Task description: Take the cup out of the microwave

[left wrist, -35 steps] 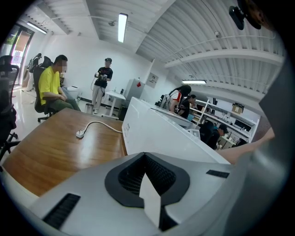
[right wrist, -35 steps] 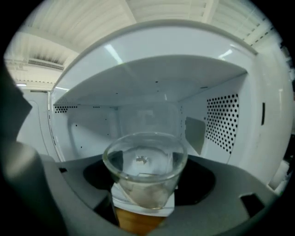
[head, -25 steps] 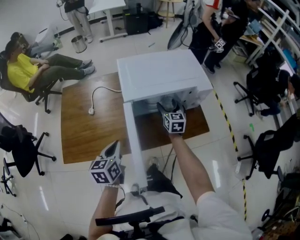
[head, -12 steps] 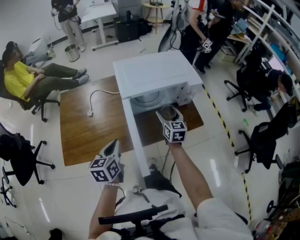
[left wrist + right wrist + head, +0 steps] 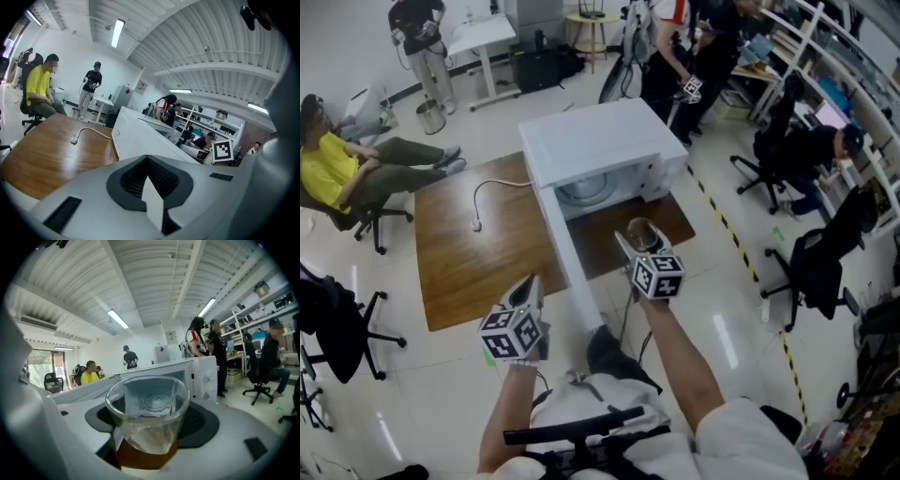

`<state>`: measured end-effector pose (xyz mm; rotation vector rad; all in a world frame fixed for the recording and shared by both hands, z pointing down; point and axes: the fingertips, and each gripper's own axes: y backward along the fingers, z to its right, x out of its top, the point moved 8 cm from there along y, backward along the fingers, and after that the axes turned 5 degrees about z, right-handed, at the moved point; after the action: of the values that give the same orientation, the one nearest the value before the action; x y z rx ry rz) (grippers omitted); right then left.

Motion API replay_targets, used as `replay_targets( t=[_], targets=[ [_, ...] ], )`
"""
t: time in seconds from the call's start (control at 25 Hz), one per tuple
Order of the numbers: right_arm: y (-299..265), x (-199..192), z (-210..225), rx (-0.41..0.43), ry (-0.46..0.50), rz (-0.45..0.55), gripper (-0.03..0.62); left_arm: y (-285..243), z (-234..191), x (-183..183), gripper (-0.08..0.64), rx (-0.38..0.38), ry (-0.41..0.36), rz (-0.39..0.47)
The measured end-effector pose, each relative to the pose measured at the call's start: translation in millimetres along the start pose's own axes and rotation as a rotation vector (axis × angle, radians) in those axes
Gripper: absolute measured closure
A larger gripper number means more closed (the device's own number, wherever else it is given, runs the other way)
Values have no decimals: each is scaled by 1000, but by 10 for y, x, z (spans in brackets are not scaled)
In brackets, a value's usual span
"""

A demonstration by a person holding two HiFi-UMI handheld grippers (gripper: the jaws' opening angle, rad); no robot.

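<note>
**Cup clear of the microwave — carry it level**

The right claw [image 5: 639, 239] grips the glass cup [image 5: 641, 232] by its sides. The cup is outside the microwave [image 5: 591, 141], at about 5 o'clock from its open mouth, above the table's [image 5: 469, 272] near edge. Best now, I judge: hold it upright, go slowly and steer wide of the open door [image 5: 567, 253] at 9 o'clock. The left claw [image 5: 528, 292] is closed on nothing. No readable writing — only square markers.
</note>
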<state>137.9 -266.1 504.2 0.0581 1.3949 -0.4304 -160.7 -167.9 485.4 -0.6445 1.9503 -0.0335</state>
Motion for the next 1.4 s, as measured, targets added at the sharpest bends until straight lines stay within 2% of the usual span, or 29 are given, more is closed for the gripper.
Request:
replay_targets(
  t=[0.44, 0.72, 0.92, 1.4],
  targets=[
    [838, 198, -150, -41, -31, 60, 216, 124, 174, -31, 572, -68, -12, 8],
    [1259, 260, -308, -58, -55, 94, 216, 240, 284, 104, 572, -93, -29, 36],
    [1435, 213, -386, -67, -102, 108, 216, 258, 390, 179, 572, -111, -62, 45],
    [1499, 293, -404, -17, -164, 164, 218, 289, 324, 64, 572, -91, -12, 39]
  ],
)
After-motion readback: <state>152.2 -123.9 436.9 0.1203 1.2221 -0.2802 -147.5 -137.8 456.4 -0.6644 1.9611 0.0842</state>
